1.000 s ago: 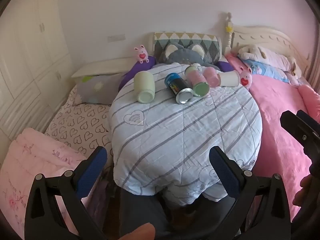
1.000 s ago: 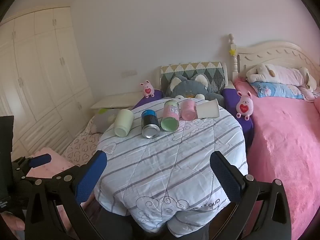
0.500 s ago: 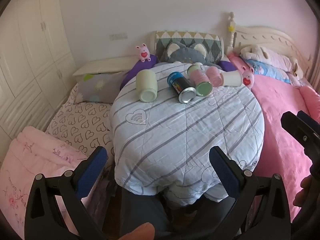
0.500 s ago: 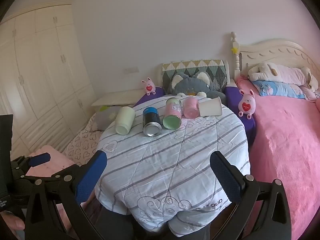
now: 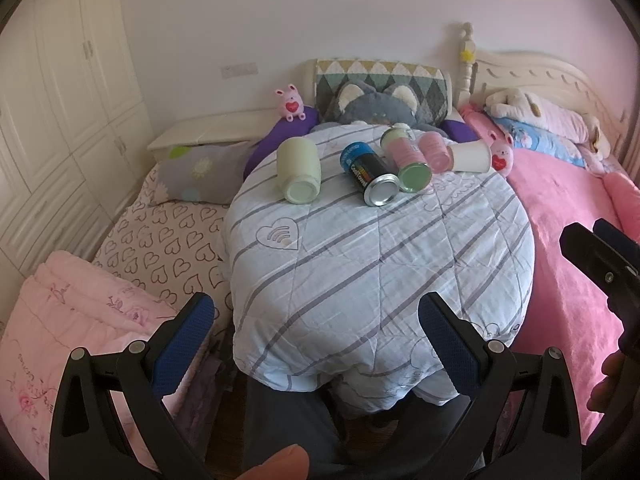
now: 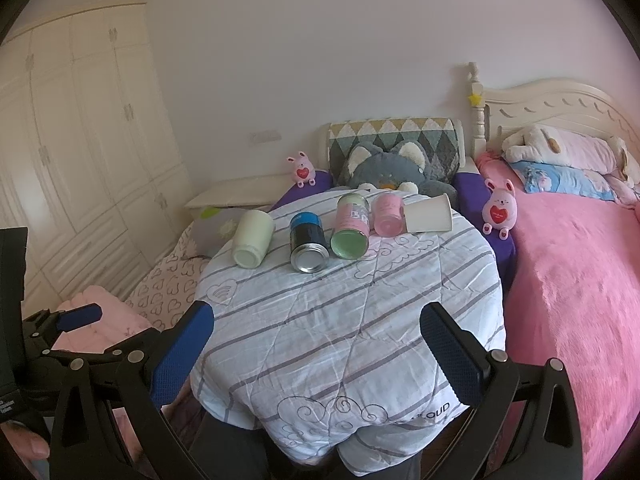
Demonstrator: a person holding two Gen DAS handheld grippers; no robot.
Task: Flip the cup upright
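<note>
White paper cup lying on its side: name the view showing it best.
Right wrist view: the white paper cup lies fully visible, tapered side and rim edge clear of the pink can. The left wrist view shows it smaller, at the row's far end.

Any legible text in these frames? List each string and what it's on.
"LOUD": end of a word stitched on the striped quilt, front hem; its start is hidden behind the right tool's finger.
Yellow lettering on the black-and-blue can: starts roughly "God", rest too blurred to read.
Print on the pink-and-green can: blurred, unreadable.
White print on the left tool's body: too small to read.
</note>
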